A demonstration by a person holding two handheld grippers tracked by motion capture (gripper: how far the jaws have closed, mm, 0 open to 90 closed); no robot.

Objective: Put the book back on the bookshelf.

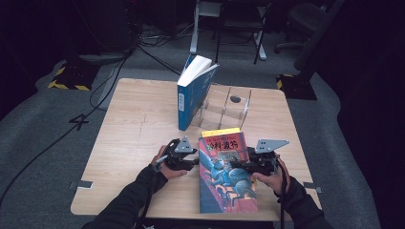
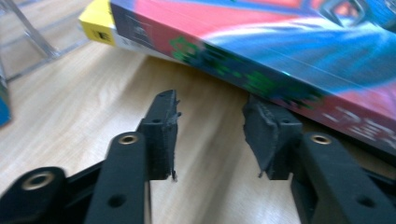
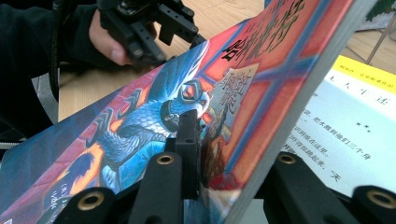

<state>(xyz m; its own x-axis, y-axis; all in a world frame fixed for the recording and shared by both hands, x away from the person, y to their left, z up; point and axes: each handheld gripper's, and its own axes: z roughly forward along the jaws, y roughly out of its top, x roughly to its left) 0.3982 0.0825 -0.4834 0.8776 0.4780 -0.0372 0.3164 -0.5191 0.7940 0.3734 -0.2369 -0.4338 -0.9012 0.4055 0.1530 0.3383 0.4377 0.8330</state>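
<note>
High view shows a wooden desk (image 1: pixel 129 143) with a colourful paperback, the book (image 1: pixel 227 174), lying near its front edge between the person's two hands. The right hand-held gripper (image 1: pixel 239 165) comes in from the book's right side and its jaws are clamped on the front cover. In the right gripper view that cover (image 3: pixel 187 93) is lifted at a slant, with one black pad on top of it and the other jaw beneath, and a printed white page (image 3: pixel 355 116) with a yellow strip shows under it. The left hand-held gripper (image 1: pixel 195 162) sits just beside the book's left edge. In the left gripper view its jaws stand partly apart with only bare desk between them, their tips close to the book's spine (image 2: pixel 261 79) but not gripping it. Farther back on the desk a blue book (image 1: pixel 191 95) stands upright, leaning against a clear acrylic rack (image 1: pixel 224 107). The yellow strip at the paperback's far end lies just in front of that rack.
</note>
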